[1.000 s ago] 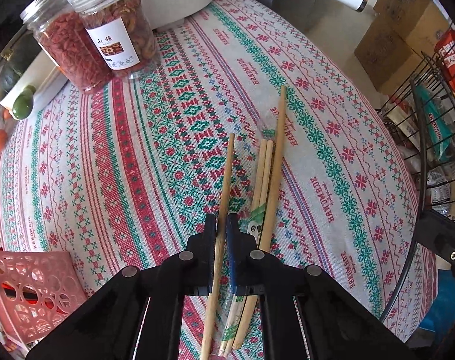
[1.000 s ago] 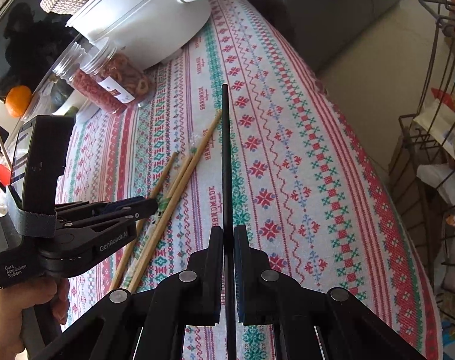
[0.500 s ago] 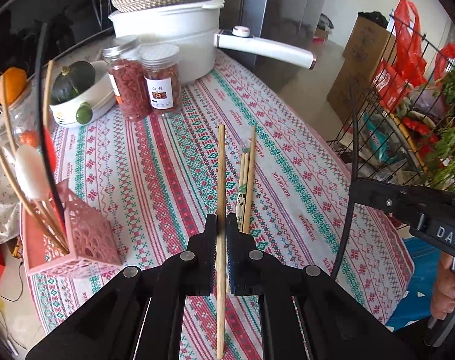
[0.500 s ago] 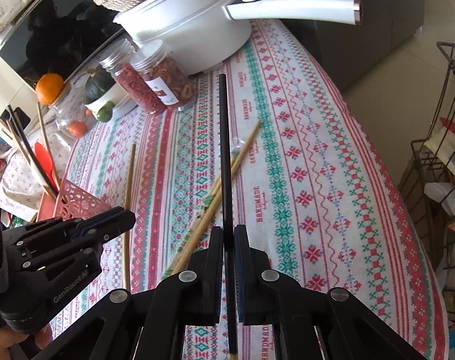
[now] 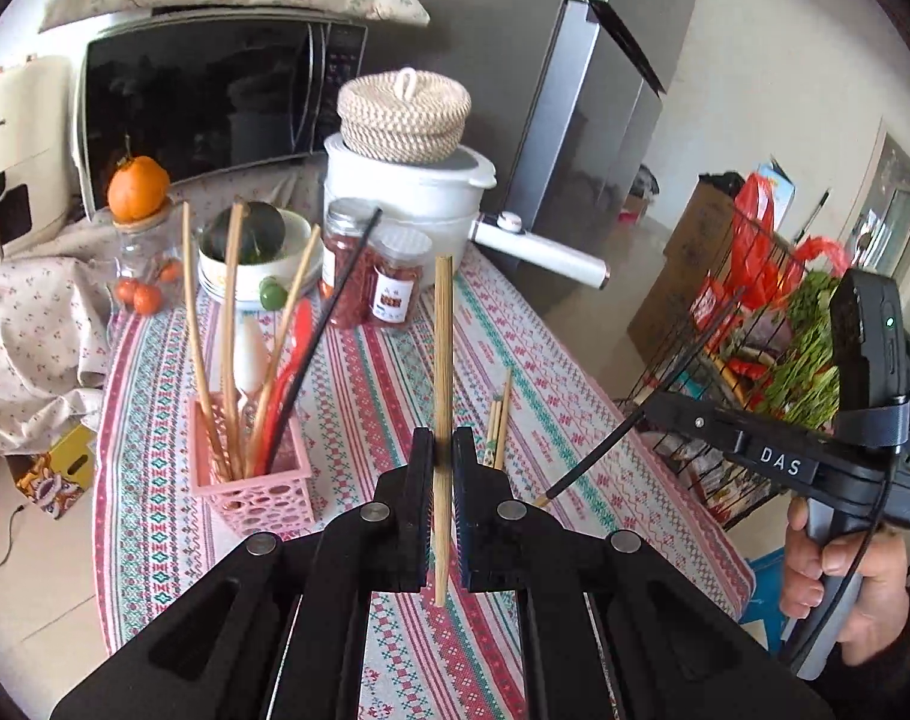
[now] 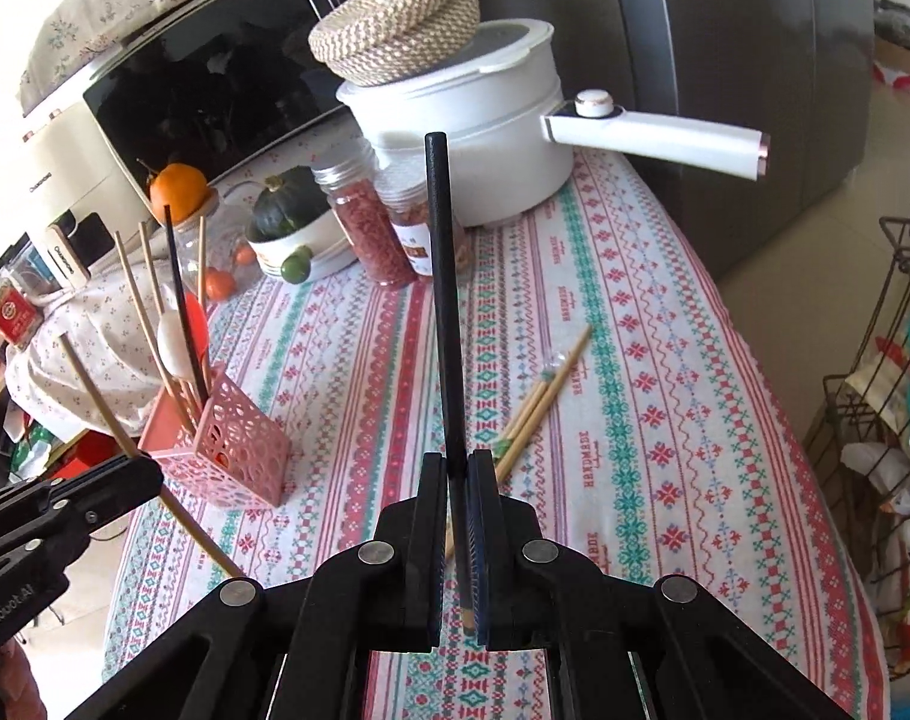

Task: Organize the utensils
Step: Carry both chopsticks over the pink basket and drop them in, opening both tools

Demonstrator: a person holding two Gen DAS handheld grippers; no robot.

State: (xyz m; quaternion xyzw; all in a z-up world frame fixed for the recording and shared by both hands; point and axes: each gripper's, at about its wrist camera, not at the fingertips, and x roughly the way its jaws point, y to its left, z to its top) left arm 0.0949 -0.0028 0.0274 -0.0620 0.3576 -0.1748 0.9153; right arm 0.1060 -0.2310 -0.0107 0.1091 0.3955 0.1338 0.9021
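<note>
My left gripper (image 5: 441, 450) is shut on a wooden chopstick (image 5: 443, 360), held upright above the table; it also shows in the right wrist view (image 6: 95, 402). My right gripper (image 6: 456, 474) is shut on a black chopstick (image 6: 443, 276), held upright; it shows in the left wrist view (image 5: 610, 444) too. A pink utensil basket (image 5: 257, 480) (image 6: 227, 450) stands at the table's left, with several chopsticks, a white spoon and a red spoon in it. A few wooden chopsticks (image 5: 498, 426) (image 6: 541, 402) lie on the patterned tablecloth (image 6: 664, 360).
A white pot with a long handle (image 6: 484, 114) and a woven lidded basket on top stands at the back. Two jars (image 6: 395, 228), a bowl with a squash (image 6: 287, 228) and an orange stand near it. A wire rack (image 5: 748, 324) is right of the table.
Both grippers have risen and tilted up with their chopsticks. The view now takes in the pink basket, the pot and the microwave behind.
</note>
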